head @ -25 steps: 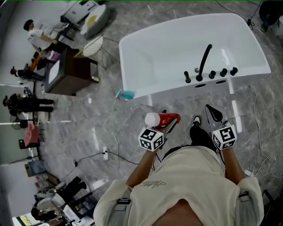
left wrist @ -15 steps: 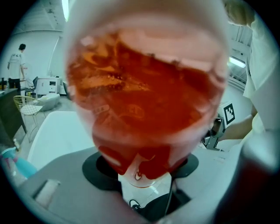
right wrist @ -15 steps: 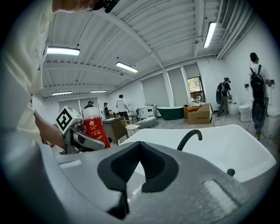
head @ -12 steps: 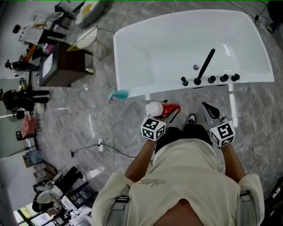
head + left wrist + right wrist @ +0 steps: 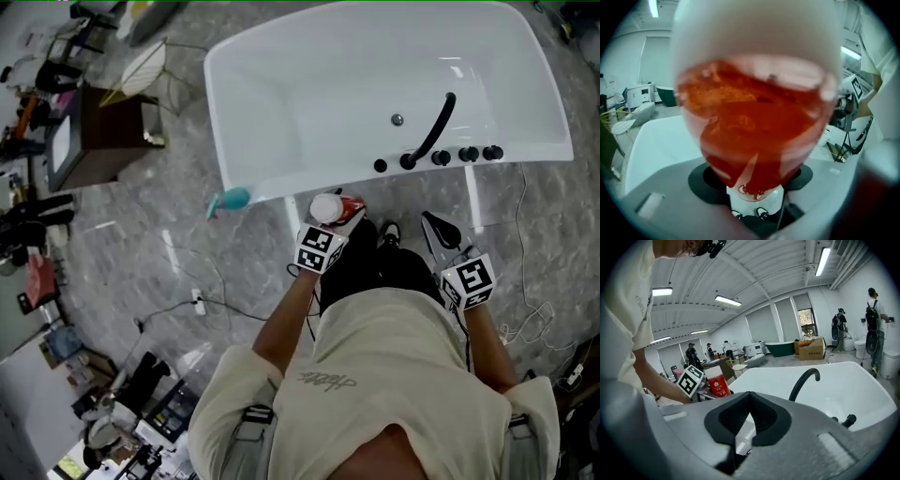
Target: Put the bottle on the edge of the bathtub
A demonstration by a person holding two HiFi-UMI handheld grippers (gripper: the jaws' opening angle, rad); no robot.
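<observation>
A red bottle [image 5: 339, 208] with a white cap lies sideways in my left gripper [image 5: 349, 216], which is shut on it. It hangs just at the near rim of the white bathtub [image 5: 281, 183]. In the left gripper view the bottle [image 5: 754, 136] fills the picture above the jaws, with the tub [image 5: 651, 145] behind. The right gripper view shows the bottle [image 5: 717, 382] at left, beside the tub [image 5: 848, 380]. My right gripper [image 5: 434, 227] hangs in front of the tub's rim, below the faucet, shut and holding nothing.
A curved black faucet [image 5: 433, 129] and several black knobs [image 5: 467, 154] stand on the tub's near rim. A teal object [image 5: 229, 199] lies on the marble floor left of the tub. Cables run over the floor. Desks and people are at far left.
The tub has come nearer in the head view. My left gripper has carried the bottle forward up to the tub's near rim; the right gripper has followed alongside.
</observation>
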